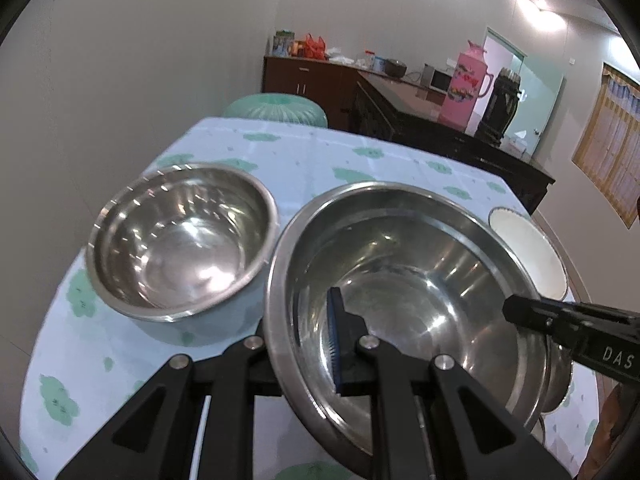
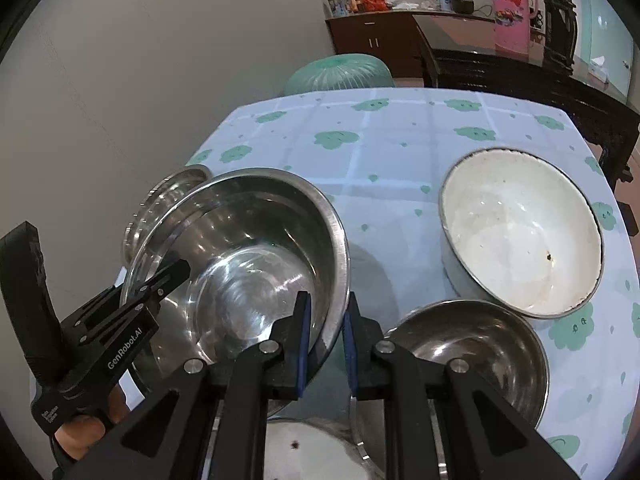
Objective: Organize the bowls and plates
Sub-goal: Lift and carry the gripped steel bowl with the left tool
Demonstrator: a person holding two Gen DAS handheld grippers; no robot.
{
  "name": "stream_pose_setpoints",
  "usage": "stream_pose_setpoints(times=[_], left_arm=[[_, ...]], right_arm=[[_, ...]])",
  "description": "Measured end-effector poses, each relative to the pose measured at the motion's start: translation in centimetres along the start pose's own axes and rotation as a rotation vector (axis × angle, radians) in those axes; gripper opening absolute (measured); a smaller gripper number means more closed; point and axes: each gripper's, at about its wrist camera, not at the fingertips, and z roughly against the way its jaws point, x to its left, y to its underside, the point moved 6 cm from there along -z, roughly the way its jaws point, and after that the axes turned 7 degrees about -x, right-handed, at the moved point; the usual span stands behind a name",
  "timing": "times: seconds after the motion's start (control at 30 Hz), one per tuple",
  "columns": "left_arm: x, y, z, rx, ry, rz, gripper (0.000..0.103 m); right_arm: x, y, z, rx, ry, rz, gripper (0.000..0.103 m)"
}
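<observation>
Your left gripper (image 1: 308, 344) is clenched on the near rim of the large steel bowl (image 1: 400, 280), which hangs tilted above the tablecloth (image 1: 312, 160). The smaller steel bowl (image 1: 180, 236), the likely nest, sits at ten o'clock, just beside, nearer this hand. Your right gripper (image 2: 326, 344) grasps the opposite rim. White bowl (image 2: 520, 232) at two o'clock, small steel bowl (image 2: 472, 352) beneath: both clear of the path
</observation>
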Motion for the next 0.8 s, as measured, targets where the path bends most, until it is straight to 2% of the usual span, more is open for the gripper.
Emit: stream_pose_setpoints(times=[0.17, 0.4, 0.63, 0.8], left_arm=[[2.5, -1.9, 1.8, -0.058, -0.037, 0.007, 0.011], [7.7, -3.9, 2.5, -0.095, -0.098, 0.031, 0.011], [12.9, -5.8, 2.1, -0.125, -0.143, 0.086, 0.011], [14.9, -6.7, 0.5, -0.134, -0.171, 0.094, 0.011]], right_arm=[[3.1, -0.9, 0.5, -0.022, -0.037, 0.019, 0.018], [8.2, -2.3, -0.9, -0.052, -0.117, 0.007, 0.018], [13.2, -4.2, -3.4, -0.074, -0.174, 0.004, 0.018], [14.6, -4.8, -6.3, -0.058, -0.173, -0.016, 0.018]])
